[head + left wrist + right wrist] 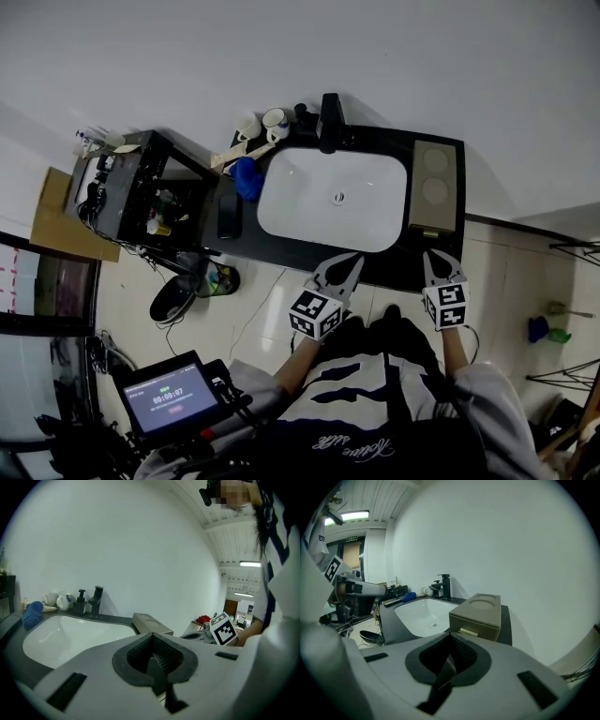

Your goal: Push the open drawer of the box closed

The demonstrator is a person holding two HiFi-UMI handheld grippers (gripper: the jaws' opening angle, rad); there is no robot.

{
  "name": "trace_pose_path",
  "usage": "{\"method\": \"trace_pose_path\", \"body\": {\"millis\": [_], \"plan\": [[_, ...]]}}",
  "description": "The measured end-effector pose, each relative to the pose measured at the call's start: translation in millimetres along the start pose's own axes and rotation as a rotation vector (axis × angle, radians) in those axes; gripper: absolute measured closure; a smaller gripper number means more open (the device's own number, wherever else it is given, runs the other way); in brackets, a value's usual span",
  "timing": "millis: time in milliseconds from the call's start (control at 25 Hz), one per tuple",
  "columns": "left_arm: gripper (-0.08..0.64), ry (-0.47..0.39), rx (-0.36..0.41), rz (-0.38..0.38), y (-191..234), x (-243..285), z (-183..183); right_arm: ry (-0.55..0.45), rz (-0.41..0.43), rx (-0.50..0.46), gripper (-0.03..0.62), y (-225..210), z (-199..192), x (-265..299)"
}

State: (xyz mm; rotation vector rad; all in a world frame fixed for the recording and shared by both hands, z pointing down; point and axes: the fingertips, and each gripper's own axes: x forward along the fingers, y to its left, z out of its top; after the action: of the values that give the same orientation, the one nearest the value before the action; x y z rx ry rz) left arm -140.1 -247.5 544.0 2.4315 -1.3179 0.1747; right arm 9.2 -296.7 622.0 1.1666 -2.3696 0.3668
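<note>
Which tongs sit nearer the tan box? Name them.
The right tongs: they point straight at the tan box, while the left tongs face the sink.

Two pale grey grippers are pictured, the left gripper (344,265) and the right gripper (437,260), each fitted with a marker cube (316,314) printed in black-and-white squares. Dark ribbed fingers (161,654) are framed by black rubber collars, and black slots are cut into the grey shells. A white top (356,412) with dark panels and script lettering is worn, with white sleeves (492,398).
</note>
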Motion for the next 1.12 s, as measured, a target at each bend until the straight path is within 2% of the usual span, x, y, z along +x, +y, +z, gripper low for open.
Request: {"method": "trace_pose_path", "body": {"millis": [320, 600, 840, 1120], "plan": [[0.560, 0.007, 0.035, -0.115, -23, -25, -24, -0.056, -0.068, 0.073, 0.597, 46, -19, -47], [0.560, 0.021, 0.004, -0.217, -48, -60, -43, -0.093, -0.131, 0.127, 0.597, 96, -22, -102], [0.560, 0.029, -0.018, -0.247, -66, -71, -49, -0.093, -0.163, 0.137, 0.597, 116, -30, -140], [0.560, 0.009, 0.000, -0.257, -116, -94, -40, -0.146, -0.188, 0.119, 0.597, 116, -28, -188]]}}
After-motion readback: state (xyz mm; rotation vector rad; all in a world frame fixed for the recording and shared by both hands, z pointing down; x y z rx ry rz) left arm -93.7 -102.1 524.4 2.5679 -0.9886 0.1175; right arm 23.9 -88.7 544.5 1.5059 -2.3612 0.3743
